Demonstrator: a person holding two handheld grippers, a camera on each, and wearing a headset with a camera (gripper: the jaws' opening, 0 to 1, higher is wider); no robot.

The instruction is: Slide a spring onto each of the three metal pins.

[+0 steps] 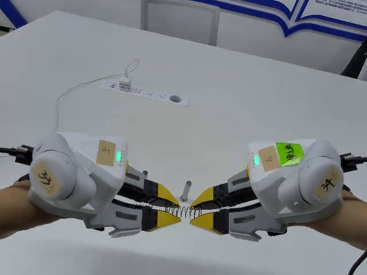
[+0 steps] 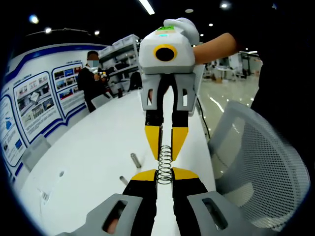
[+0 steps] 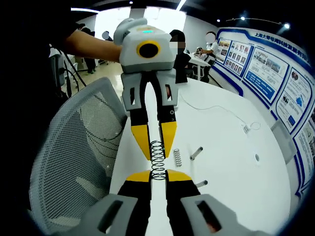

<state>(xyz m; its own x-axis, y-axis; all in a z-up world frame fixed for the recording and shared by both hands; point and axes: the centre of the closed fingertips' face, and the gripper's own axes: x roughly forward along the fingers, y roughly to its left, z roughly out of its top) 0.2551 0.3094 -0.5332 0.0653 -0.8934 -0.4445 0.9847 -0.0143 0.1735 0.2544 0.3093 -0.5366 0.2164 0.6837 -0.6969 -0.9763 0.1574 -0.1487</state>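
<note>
Pinching one spring (image 1: 184, 213) end each: left gripper (image 1: 175, 213), right gripper (image 1: 195, 213); two pins (image 3: 196, 153) (image 3: 201, 184) and one loose spring (image 3: 177, 157) beside.

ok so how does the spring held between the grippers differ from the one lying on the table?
The held spring is pinched at its ends by the left gripper and right gripper; the loose spring lies free on the table. The held spring's coils look wider and more open; the loose spring looks slimmer and tighter. Both are metal coil springs, neither on a pin.
</note>
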